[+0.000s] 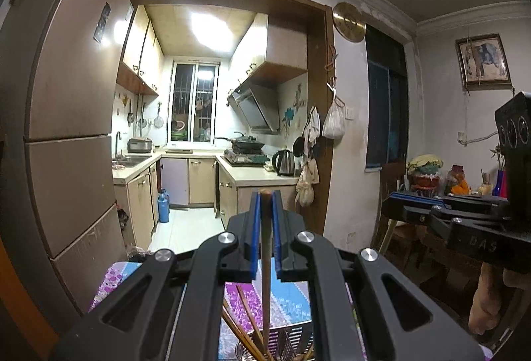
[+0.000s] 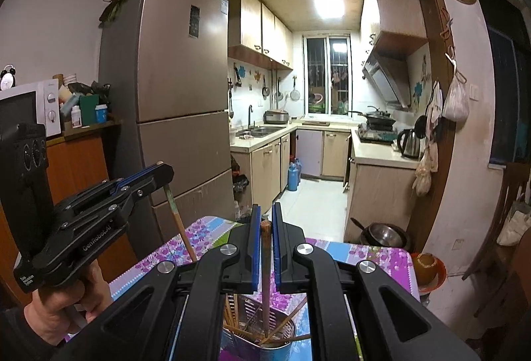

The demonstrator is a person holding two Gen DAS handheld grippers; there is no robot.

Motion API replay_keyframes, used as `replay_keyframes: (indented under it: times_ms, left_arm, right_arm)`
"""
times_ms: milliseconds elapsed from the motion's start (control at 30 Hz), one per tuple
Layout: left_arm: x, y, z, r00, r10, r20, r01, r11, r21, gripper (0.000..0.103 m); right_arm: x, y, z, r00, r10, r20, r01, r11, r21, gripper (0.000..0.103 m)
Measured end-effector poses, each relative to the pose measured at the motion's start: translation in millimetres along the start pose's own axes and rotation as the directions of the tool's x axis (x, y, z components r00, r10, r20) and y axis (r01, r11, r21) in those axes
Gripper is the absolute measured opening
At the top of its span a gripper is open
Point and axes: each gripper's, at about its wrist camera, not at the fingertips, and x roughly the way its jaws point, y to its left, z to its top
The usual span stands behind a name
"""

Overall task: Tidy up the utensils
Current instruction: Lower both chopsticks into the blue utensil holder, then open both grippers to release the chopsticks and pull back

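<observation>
Pinching one chopstick (image 1: 265, 248) apiece, left claw (image 1: 265, 195) and right claw (image 2: 264, 211) hover above the holder (image 2: 262, 331); next, lower and release.

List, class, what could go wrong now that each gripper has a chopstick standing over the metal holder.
1. The left gripper pinches its chopstick only near the top; it may swing or slip.
2. The right gripper holds its chopstick between loose-looking jaws; it could drop.
3. Leaning chopsticks crowd the holder and might block insertion.
</observation>
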Motion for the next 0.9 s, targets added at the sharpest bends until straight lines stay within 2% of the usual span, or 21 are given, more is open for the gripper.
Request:
replay_keyframes:
  times_ms: [433, 700, 733, 800, 833, 867, 900]
  left_arm:
    - [23.2, -7.4, -34.3, 0.996, -0.020, -0.092, 0.021, 1.000, 0.009, 0.005]
    - [32.2, -2.3, -46.4, 0.991, -0.010, -0.136, 0.010, 1.000, 0.003, 0.006]
    - [32.9, -1.5, -47.4, 0.990, -0.004, -0.140, 0.005, 1.000, 0.005, 0.008]
    - [33.3, 0.3, -47.8, 0.990, 0.004, -0.141, -0.004, 1.000, 0.001, 0.026]
    - [32.4, -0.3, -47.5, 0.991, 0.009, -0.137, -0.009, 1.000, 0.002, 0.041]
    - [31.3, 0.6, -47.2, 0.991, 0.017, -0.129, -0.017, 1.000, 0.003, 0.045]
    - [31.0, 1.6, -47.1, 0.992, 0.018, -0.129, -0.018, 1.000, 0.001, 0.045]
  right_arm:
    - [20.6, -5.1, -24.8, 0.999, 0.006, -0.045, -0.005, 1.000, 0.017, 0.008]
    - [34.0, -6.3, -34.0, 0.997, 0.012, -0.079, -0.011, 1.000, 0.021, 0.008]
    - [35.0, -6.5, -35.3, 0.997, 0.014, -0.080, -0.012, 1.000, 0.023, 0.008]
    - [35.4, -6.8, -36.5, 0.997, 0.012, -0.081, -0.010, 1.000, 0.024, 0.008]
    - [35.2, -7.1, -36.4, 0.997, 0.011, -0.080, -0.009, 1.000, 0.025, 0.008]
    - [34.8, -6.9, -36.3, 0.997, 0.010, -0.078, -0.008, 1.000, 0.025, 0.008]
    - [34.1, -6.5, -35.9, 0.997, 0.008, -0.075, -0.007, 1.000, 0.024, 0.008]
